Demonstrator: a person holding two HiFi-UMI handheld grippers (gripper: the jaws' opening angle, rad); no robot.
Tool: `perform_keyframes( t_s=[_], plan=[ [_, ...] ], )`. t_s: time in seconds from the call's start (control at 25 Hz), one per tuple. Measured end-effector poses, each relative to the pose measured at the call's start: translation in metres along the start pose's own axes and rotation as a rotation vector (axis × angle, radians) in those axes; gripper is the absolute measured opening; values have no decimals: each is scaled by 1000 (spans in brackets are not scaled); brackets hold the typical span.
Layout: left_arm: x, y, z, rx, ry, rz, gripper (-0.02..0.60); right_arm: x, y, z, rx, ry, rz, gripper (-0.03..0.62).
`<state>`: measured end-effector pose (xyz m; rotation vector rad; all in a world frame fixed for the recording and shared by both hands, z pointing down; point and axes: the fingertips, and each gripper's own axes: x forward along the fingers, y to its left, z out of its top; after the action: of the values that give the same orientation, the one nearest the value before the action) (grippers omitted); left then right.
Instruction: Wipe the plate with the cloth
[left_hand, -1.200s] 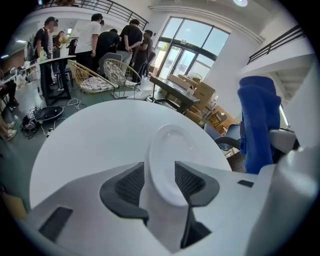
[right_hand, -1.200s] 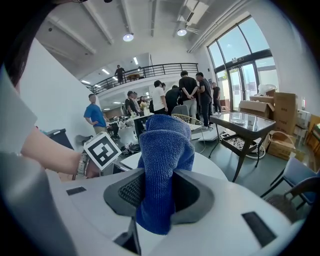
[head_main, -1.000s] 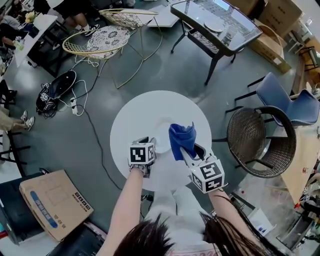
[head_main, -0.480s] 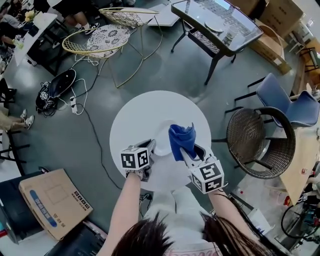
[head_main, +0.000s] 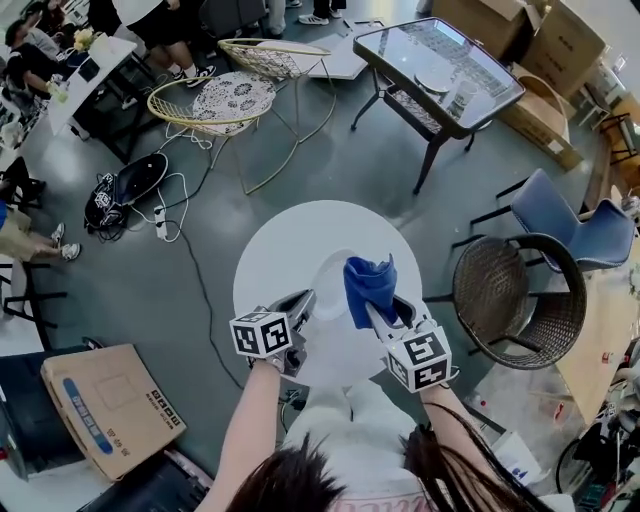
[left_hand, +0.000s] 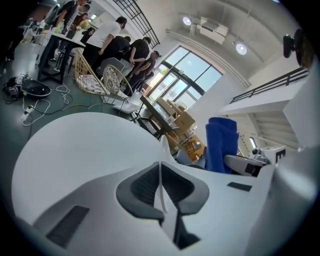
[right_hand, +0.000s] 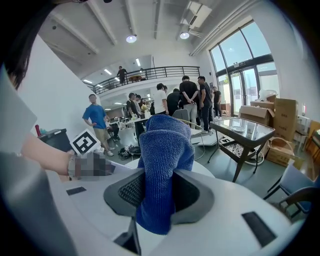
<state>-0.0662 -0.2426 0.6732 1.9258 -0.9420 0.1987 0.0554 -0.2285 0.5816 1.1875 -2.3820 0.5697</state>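
Note:
A white plate (head_main: 331, 277) is tilted up off the round white table (head_main: 268, 250). My left gripper (head_main: 304, 300) has its jaws closing on the plate's near rim. In the left gripper view the plate (left_hand: 160, 167) shows edge-on as a thin white line, and the left gripper (left_hand: 161, 186) has its dark pads pressed against it. A bunched blue cloth (head_main: 369, 282) stands up to the right of the plate, with my right gripper (head_main: 386, 306) shut on it. The cloth (right_hand: 163, 160) fills the right gripper (right_hand: 160, 195) in its own view and sticks out above it.
A dark wicker chair (head_main: 520, 295) stands right of the table, with a blue chair (head_main: 578, 212) behind it. Farther off are a glass-topped table (head_main: 440, 62) and wire chairs (head_main: 215, 95). A cardboard box (head_main: 100, 405) and cables with a bag (head_main: 125, 185) lie on the floor at the left.
The left gripper went from open at the plate's rim to shut on it, rose and tipped the plate up. The right gripper with the cloth rose slightly.

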Motion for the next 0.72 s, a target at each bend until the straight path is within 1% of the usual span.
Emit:
perform_keyframes(
  t_s=[0.08, 0.28, 0.52, 0.6, 0.72],
  plan=[
    [-11, -12, 13, -8, -34, -28, 20, -7, 4, 13, -19, -18, 3, 133],
    [-38, -49, 41, 15, -99, -78, 20, -31, 12, 43, -74, -67, 5, 133],
    [-73, -87, 71, 29, -197, -139, 20, -61, 23, 83, -135, -164, 2, 133],
    [-83, -97, 81, 51, -215, -151, 20, -70, 31, 96, -175, -194, 8, 133],
    [-94, -110, 92, 86, -236, -176, 20, -80, 47, 109, -267, -226, 23, 133]
  ],
)
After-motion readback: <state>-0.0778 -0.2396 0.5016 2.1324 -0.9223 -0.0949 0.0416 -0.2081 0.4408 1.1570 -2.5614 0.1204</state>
